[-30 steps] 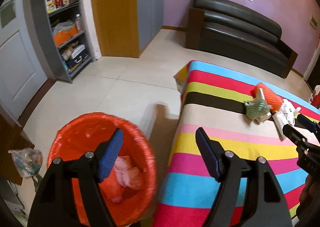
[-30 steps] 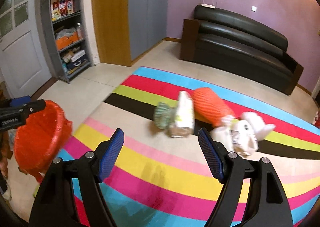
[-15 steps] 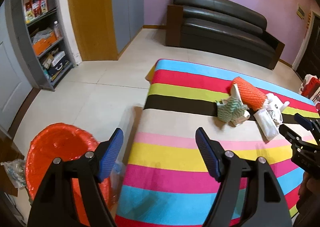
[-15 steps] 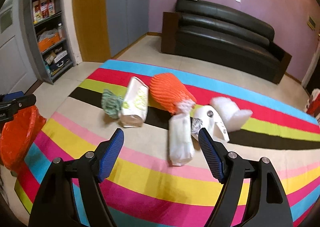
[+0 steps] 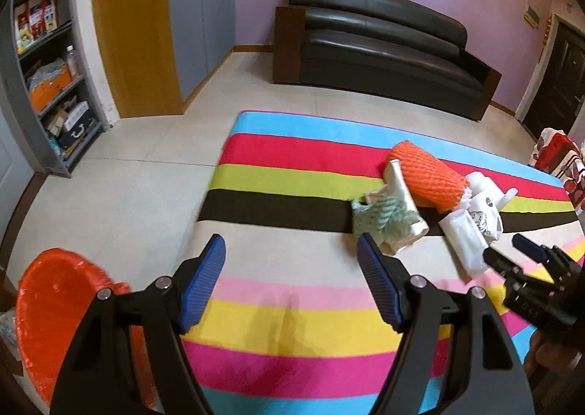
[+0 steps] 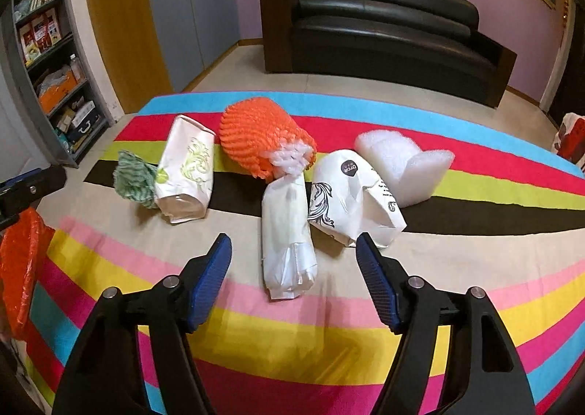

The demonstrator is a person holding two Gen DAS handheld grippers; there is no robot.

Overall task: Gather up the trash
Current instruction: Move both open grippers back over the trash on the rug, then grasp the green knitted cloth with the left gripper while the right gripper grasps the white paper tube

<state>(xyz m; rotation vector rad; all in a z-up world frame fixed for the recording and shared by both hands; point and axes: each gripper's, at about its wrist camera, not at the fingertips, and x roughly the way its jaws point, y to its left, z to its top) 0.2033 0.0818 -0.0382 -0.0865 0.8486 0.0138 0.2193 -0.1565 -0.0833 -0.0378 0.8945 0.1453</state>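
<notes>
Several pieces of trash lie on the striped tablecloth (image 6: 329, 338): a green crumpled wad (image 6: 133, 177), a white pack with green print (image 6: 186, 170), an orange foam net (image 6: 259, 137), a rolled white plastic bag (image 6: 283, 210), a white bag with black print (image 6: 343, 192) and white bubble wrap (image 6: 398, 163). My right gripper (image 6: 292, 243) hovers over the near end of the rolled bag. Its jaws are closing, and the pads stand clear of the bag on both sides. My left gripper (image 5: 290, 247) is open and empty over the cloth, left of the trash. The orange-lined bin (image 5: 55, 305) stands at its lower left.
A black sofa (image 5: 384, 46) stands against the purple wall. A grey shelf unit (image 5: 47, 79) and wardrobe doors (image 5: 201, 13) line the left side. Tiled floor (image 5: 139, 174) lies between them and the table. A red and white item (image 5: 559, 155) sits at the right edge.
Both grippers have moved right and down toward the trash. The bin has slid to the left view's lower left corner. The right jaws have narrowed a little over the rolled white bag.
</notes>
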